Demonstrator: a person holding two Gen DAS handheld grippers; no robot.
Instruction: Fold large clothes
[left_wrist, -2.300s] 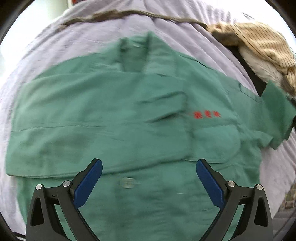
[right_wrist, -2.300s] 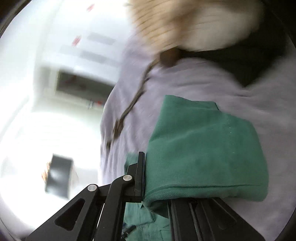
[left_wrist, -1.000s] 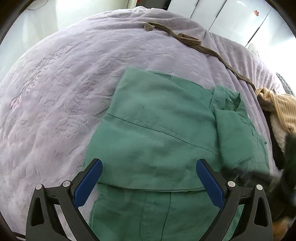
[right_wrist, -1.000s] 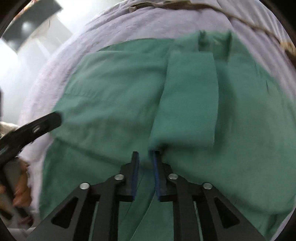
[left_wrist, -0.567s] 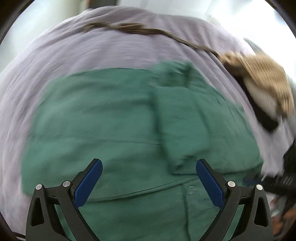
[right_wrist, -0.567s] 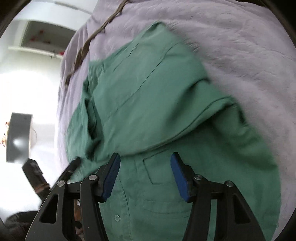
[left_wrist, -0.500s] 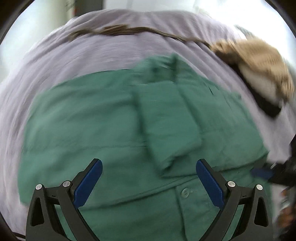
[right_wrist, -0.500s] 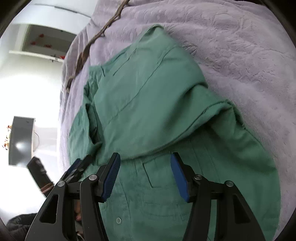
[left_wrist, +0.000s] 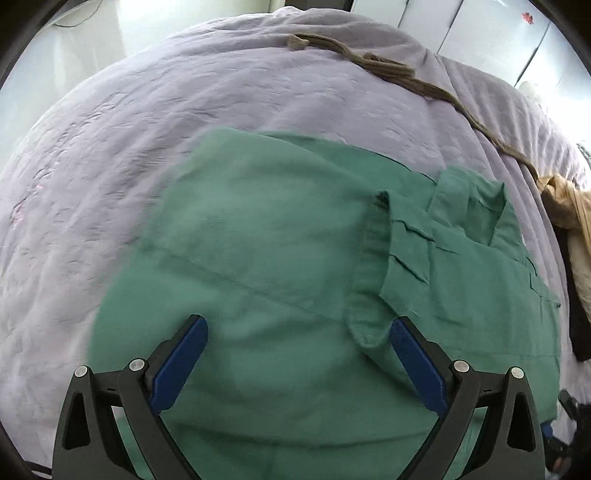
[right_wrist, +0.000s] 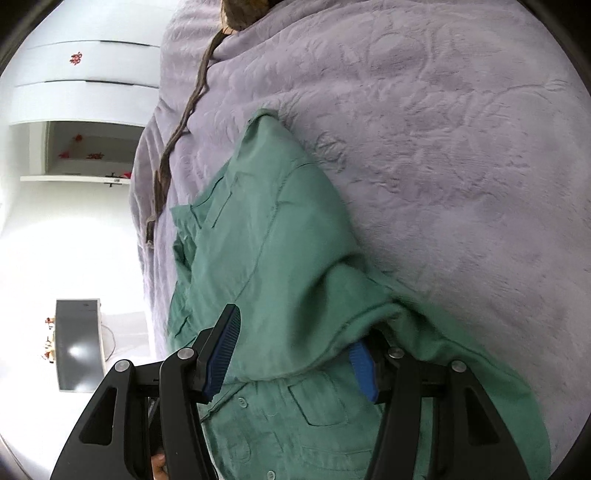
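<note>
A large green button shirt (left_wrist: 280, 266) lies face up on a lilac bedspread (left_wrist: 147, 110), both sleeves folded in over its chest, collar at the right. My left gripper (left_wrist: 295, 354) is open and empty, hovering just above the folded left sleeve. In the right wrist view the shirt (right_wrist: 273, 258) fills the lower middle. My right gripper (right_wrist: 295, 354) is open at the shirt's right side edge; its right finger (right_wrist: 364, 369) sits under a raised fold of cloth, the left finger (right_wrist: 221, 350) above the cloth.
A brown stocking (left_wrist: 406, 77) trails across the far bedspread, also in the right wrist view (right_wrist: 184, 122). A beige and black clothes heap (left_wrist: 569, 229) lies at the right edge. White cabinets (right_wrist: 74, 92) and a grey box (right_wrist: 77, 343) stand beyond the bed.
The right gripper let go of the right sleeve, opened, and moved to the shirt's side edge with one finger under the cloth. The left gripper stayed open and swung over the left side.
</note>
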